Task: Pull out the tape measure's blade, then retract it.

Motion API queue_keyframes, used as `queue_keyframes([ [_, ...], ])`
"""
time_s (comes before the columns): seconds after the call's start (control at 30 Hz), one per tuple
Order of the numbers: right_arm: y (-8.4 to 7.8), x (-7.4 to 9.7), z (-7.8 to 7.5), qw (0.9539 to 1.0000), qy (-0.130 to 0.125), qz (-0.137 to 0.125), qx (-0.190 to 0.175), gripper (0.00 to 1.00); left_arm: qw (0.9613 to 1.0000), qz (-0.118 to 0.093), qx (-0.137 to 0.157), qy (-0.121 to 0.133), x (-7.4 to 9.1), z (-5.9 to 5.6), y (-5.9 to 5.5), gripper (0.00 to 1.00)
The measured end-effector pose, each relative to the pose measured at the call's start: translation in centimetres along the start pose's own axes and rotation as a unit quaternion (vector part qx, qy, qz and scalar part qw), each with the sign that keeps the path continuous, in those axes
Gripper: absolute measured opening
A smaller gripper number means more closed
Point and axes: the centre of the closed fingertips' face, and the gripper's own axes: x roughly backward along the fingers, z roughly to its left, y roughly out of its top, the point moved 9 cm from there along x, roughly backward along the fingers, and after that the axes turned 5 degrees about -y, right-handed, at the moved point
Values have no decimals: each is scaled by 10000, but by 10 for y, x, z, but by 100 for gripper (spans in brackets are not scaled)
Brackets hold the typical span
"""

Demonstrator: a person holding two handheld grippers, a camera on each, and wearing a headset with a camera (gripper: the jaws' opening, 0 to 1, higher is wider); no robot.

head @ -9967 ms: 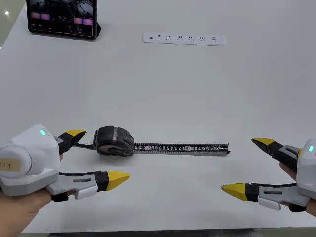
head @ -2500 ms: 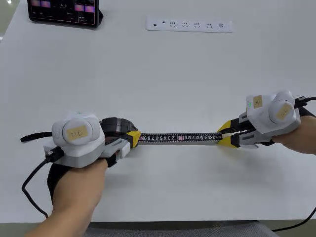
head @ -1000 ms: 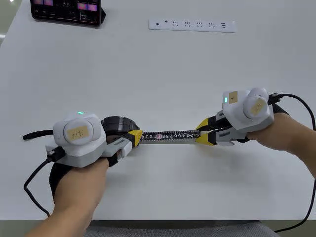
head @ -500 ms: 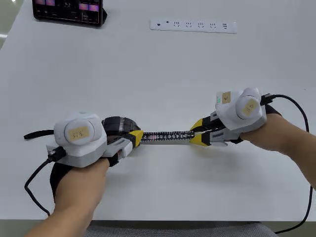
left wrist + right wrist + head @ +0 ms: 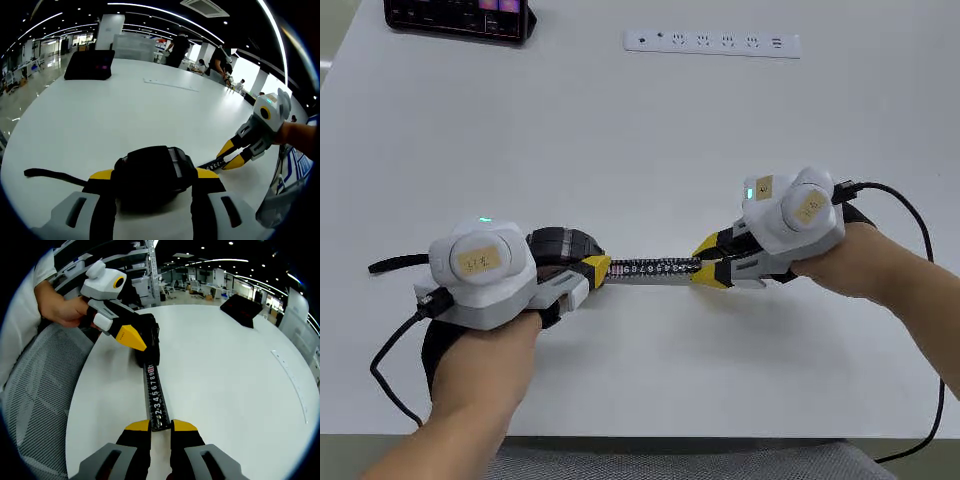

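Note:
The black tape measure lies on the white table, and my left gripper is shut on its case from the near left. A short length of the blade runs right from the case. My right gripper is shut on the blade's end. In the left gripper view the case sits between the yellow-tipped jaws of the left gripper, and the blade leads to the other gripper. In the right gripper view the blade stretches from the right gripper to the case.
A white power strip and a dark tablet stand at the table's far side. The tape measure's black strap trails left. Cables hang from both grippers. A mesh chair stands by the table's near edge.
My right gripper has moved left toward the case with the blade's end in it, so the exposed blade has grown shorter. The left gripper and the case have stayed in place.

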Motion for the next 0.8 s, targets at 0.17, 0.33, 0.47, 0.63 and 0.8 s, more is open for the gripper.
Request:
queue_keyframes([
  [0.17,5,-4,3,10000,2,-25,-17,11,10000,-15,-12,-14,0,0,0,56],
  [0.33,9,-7,5,10000,-6,-66,-52,11,10000,-20,-21,-14,1,0,0,56],
  [0.47,12,-10,6,9999,-5,-86,-69,11,10000,-22,-19,-16,1,0,0,56],
  [0.63,14,-12,7,9999,11,-101,-93,10,10000,-13,-21,-15,0,1,0,56],
  [0.8,17,-15,8,9999,9,-116,-108,10,10000,-21,-14,-14,0,1,0,55],
])
